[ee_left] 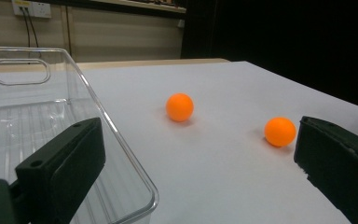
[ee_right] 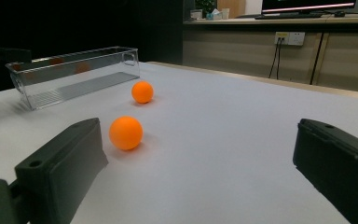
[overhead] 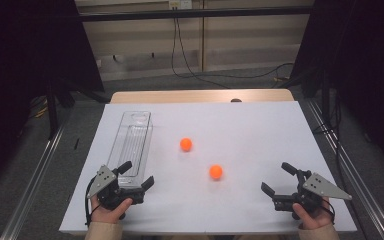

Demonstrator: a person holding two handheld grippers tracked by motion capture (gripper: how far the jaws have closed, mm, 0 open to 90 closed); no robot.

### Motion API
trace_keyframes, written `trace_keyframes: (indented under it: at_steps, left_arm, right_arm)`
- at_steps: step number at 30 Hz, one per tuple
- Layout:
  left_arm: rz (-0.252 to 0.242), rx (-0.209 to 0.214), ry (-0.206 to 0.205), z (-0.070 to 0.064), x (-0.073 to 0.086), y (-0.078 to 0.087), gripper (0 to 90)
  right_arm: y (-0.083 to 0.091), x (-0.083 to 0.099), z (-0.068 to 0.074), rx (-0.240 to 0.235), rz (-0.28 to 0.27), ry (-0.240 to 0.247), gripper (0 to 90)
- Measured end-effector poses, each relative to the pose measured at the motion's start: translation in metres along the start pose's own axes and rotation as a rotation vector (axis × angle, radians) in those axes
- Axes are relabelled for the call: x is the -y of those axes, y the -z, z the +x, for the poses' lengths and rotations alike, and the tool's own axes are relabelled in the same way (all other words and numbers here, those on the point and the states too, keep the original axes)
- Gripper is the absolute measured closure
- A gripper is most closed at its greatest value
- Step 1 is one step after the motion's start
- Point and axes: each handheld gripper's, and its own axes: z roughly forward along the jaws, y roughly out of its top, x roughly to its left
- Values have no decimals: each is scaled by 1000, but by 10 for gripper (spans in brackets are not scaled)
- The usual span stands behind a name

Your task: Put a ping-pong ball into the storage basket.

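Observation:
Two orange balls lie on the white table: the farther ball (overhead: pixel 186 144) (ee_left: pixel 180 107) (ee_right: pixel 142 92) near the middle, the nearer ball (overhead: pixel 216 172) (ee_left: pixel 280 131) (ee_right: pixel 126 133) to its right and closer to me. A long clear plastic bin (overhead: pixel 131 147) (ee_left: pixel 32 121) (ee_right: pixel 72 74) stands empty at the left. My left gripper (overhead: pixel 137 175) (ee_left: pixel 196 182) is open at the bin's near end, one jaw over the bin's corner. My right gripper (overhead: pixel 278 178) (ee_right: pixel 200 177) is open near the front right, with nothing between its jaws.
The white table (overhead: pixel 250 125) ends close behind both hands at the front. A wooden strip (overhead: pixel 200 96) runs along its far edge. Cables (overhead: pixel 185 60) hang from a wall socket behind. Metal rails (overhead: pixel 35 175) flank the table.

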Motion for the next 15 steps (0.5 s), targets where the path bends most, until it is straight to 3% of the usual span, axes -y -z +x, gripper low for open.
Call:
trace_keyframes:
  at_steps: [15]
  left_arm:
    - [9, 37, -18, -10, -5, -11, 20]
  right_arm:
    - [0, 0, 0, -1, 0, 2, 15]
